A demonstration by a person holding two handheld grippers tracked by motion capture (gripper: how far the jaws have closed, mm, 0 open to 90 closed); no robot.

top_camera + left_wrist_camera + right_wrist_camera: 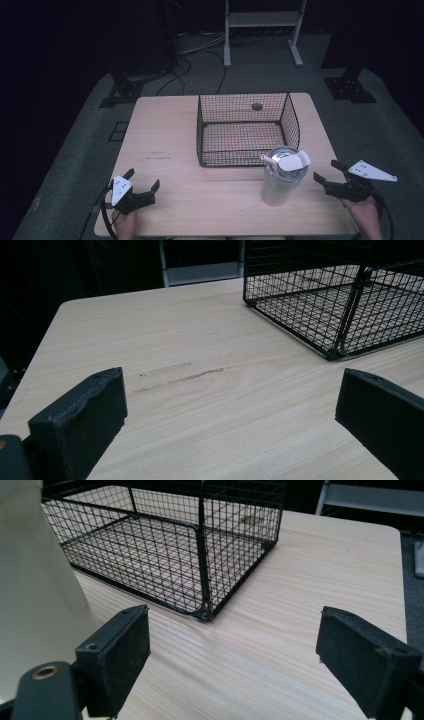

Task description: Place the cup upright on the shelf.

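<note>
A silver tumbler (pixel 281 177) with a white lid stands on the wooden table (pixel 170 130), just in front of a black wire basket (pixel 246 129). The basket holds nothing. My right gripper (pixel 330 172) hovers open to the right of the tumbler, a short gap away; in the right gripper view the tumbler's pale wall (pixel 35 580) rises at the left beside the jaws, and the basket's corner (pixel 202 611) lies ahead. My left gripper (pixel 141 181) is open near the table's front left corner, with nothing between its jaws. The basket (pixel 340 300) is at the upper right in the left gripper view.
Faint dark scuff marks (pixel 182 376) cross the tabletop ahead of the left gripper. A round hole (pixel 257 106) sits in the table behind the basket. Beyond the table are a white frame's legs (pixel 227 35), cables and dark stand bases on grey carpet.
</note>
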